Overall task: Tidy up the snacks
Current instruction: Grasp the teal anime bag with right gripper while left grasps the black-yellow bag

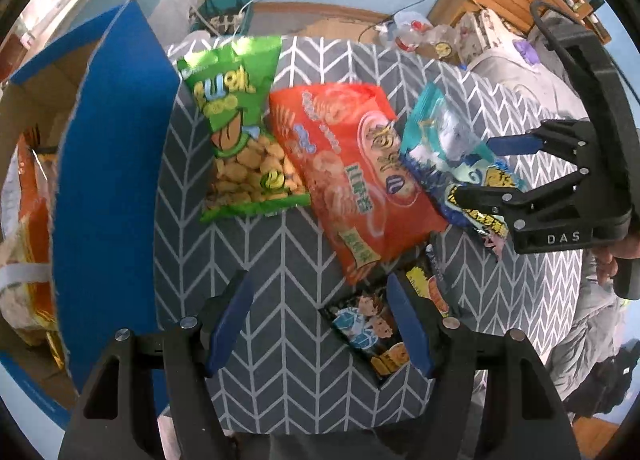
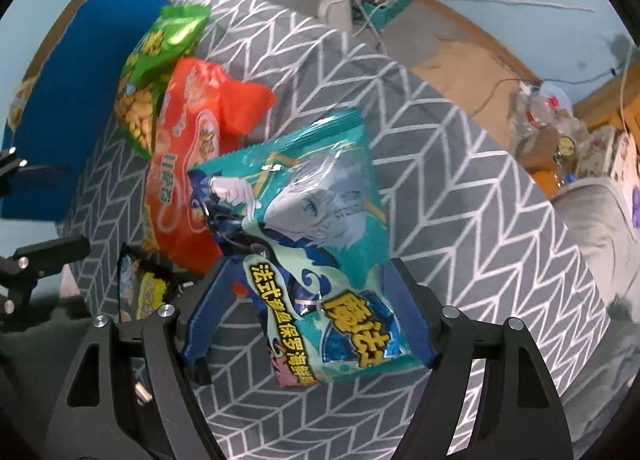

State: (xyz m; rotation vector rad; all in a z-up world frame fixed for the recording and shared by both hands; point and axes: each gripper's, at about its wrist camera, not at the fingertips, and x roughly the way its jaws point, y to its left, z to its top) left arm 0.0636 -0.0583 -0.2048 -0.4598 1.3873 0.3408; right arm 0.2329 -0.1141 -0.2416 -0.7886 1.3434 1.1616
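- Left wrist view: our left gripper (image 1: pixel 320 318) hangs over the grey chevron cloth (image 1: pixel 280 300) with its blue fingers (image 1: pixel 230 320) spread wide, gripping nothing; the small dark packet (image 1: pixel 372 330) lies just inside the right-hand finger.
- We see the green snack bag (image 1: pixel 240 128) flat on the cloth beside the blue flap (image 1: pixel 112 164) of the cardboard box (image 1: pixel 36 100), which already holds orange and pale packets.
- We see the orange bag (image 1: pixel 356 176) lying next to the green one, overlapping its edge.
- Right wrist view: our right gripper (image 2: pixel 310 316) has its fingers (image 2: pixel 208 312) on either side of the teal bag (image 2: pixel 320 236); we cannot tell whether they press it.
- We see the teal bag overlapping the orange bag's right edge.
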